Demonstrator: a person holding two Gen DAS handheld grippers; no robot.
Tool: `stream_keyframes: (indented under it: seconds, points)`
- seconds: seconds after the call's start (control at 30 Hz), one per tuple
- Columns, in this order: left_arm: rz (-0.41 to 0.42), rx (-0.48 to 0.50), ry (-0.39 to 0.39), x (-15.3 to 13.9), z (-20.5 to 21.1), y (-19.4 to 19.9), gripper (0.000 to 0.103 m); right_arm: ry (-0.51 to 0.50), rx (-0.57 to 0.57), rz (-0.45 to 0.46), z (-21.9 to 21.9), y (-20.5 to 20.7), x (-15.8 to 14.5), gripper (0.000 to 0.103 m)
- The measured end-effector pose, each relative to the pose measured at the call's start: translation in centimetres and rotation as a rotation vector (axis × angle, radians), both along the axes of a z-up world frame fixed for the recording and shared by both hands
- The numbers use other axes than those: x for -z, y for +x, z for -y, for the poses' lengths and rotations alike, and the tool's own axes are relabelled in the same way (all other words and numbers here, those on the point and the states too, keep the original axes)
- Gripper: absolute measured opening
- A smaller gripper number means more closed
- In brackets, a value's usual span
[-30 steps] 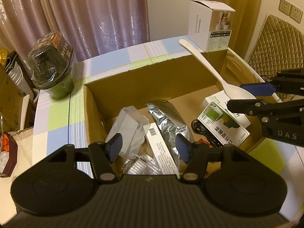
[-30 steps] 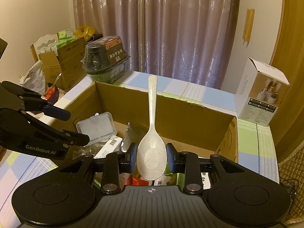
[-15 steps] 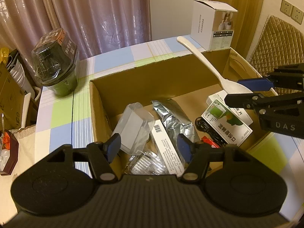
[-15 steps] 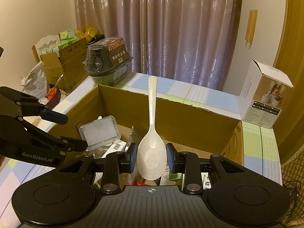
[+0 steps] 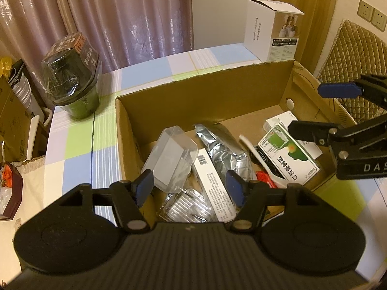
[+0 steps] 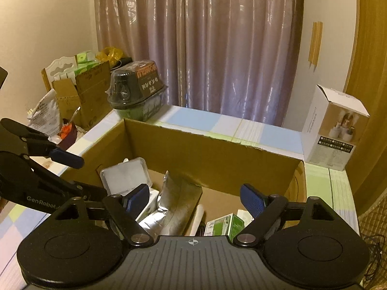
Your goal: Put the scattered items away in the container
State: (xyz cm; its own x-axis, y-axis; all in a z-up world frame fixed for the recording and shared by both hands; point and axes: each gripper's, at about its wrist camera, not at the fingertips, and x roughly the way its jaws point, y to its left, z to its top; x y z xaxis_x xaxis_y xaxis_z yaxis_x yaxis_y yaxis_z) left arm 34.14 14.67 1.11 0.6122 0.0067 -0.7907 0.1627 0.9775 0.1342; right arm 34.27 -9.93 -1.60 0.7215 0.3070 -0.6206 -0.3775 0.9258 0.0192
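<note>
spoon point(image 5: 262, 160) lies inside the cardboard box point(image 5: 205, 91), across a black cable beside the green-and-white carton point(image 5: 289, 154). right gripper point(image 6: 194, 199) gapes empty above it; left gripper point(image 5: 191, 188) likewise spread wide, empty. risk: either withdrawing finger could snag the near box wall. farther off, the wrapped dark tub point(image 5: 72, 75) and white carton point(image 5: 273, 30) remain outside.

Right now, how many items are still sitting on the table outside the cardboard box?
2: a black-lidded tub by the box's far-left corner, and a white carton behind its far-right corner. Others may be hidden.
</note>
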Motion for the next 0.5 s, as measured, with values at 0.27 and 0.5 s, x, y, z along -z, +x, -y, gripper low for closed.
stream_keyframes:
  seconds: [0.27, 0.5]
  points:
    - [0.003, 0.005, 0.006, -0.33, 0.29, -0.31, 0.066, 0.009, 0.011, -0.006, 0.51, -0.43, -0.50, 0.088]
    - [0.013, 0.001, 0.014, -0.81, 0.38, -0.51, 0.082, -0.005, 0.031, -0.007, 1.06, -1.03, -0.92, 0.088]
